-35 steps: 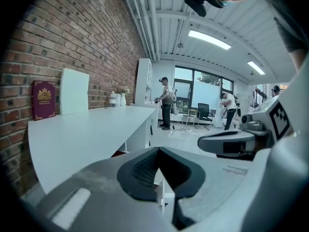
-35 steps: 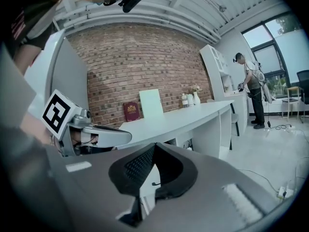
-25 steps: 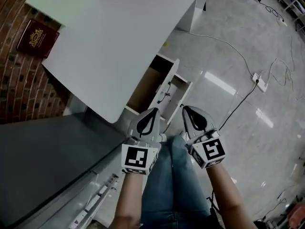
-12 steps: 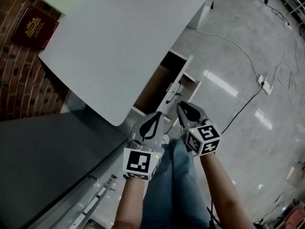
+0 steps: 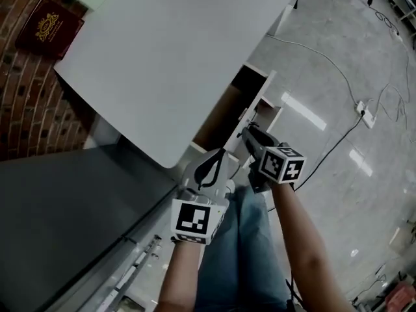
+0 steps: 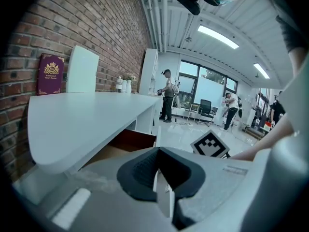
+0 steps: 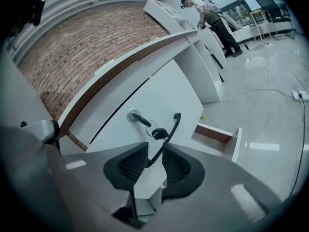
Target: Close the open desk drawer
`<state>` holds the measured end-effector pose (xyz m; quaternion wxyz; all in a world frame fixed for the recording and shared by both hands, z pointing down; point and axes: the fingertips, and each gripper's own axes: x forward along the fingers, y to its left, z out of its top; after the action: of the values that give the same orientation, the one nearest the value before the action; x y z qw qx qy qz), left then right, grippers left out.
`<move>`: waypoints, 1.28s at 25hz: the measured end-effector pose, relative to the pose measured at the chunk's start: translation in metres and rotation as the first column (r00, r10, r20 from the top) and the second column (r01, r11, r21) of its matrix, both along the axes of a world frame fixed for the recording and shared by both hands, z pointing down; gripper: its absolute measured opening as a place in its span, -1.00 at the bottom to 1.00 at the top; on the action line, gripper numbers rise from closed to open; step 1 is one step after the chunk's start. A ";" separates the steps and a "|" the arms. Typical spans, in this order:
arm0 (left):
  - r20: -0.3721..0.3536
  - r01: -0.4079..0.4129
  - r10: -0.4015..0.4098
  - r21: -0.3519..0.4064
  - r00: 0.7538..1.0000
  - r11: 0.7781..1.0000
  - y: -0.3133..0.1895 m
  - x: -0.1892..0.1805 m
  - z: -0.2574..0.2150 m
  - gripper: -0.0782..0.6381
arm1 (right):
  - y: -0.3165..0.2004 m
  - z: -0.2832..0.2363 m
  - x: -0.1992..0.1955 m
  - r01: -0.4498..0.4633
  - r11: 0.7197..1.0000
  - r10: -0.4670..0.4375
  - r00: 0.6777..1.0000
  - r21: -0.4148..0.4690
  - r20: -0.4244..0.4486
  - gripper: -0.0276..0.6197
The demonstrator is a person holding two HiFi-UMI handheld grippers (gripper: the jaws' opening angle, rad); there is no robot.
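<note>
The maroon book (image 5: 49,25) with a gold crest stands against the red brick wall (image 5: 32,109), far beyond the left fingers; its lettering is too small to read. The left gripper (image 6: 157,151) is empty, with its fingertips together. Just ahead of them is the open wood-lined desk drawer (image 6: 126,141), under the white desk top (image 5: 169,57). The right gripper (image 7: 155,149) has just been opening. The curved black drawer handle (image 7: 171,127) runs down into the gap between its parted pads, unclamped, and a black key (image 7: 158,132) hangs just beyond. A white cable (image 5: 325,64) crosses the glossy floor off to the right.

Drawer (image 5: 224,112) sticks out under desk (image 5: 169,51) edge; book (image 5: 49,26) on desk by wall (image 5: 32,103).
</note>
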<state>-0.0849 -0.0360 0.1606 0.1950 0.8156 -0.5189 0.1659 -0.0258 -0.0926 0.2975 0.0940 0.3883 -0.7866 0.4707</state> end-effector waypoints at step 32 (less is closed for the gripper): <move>-0.016 -0.033 0.032 -0.047 0.999 0.998 0.002 0.007 0.013 -0.79 | -0.015 0.013 -0.010 0.069 0.998 -0.070 0.997 0.006 0.017 -0.63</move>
<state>-0.0777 -0.0342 0.1737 0.2157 0.8204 -0.4999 0.1751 -0.0363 -0.1075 0.3104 0.1026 0.3569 -0.8016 0.4685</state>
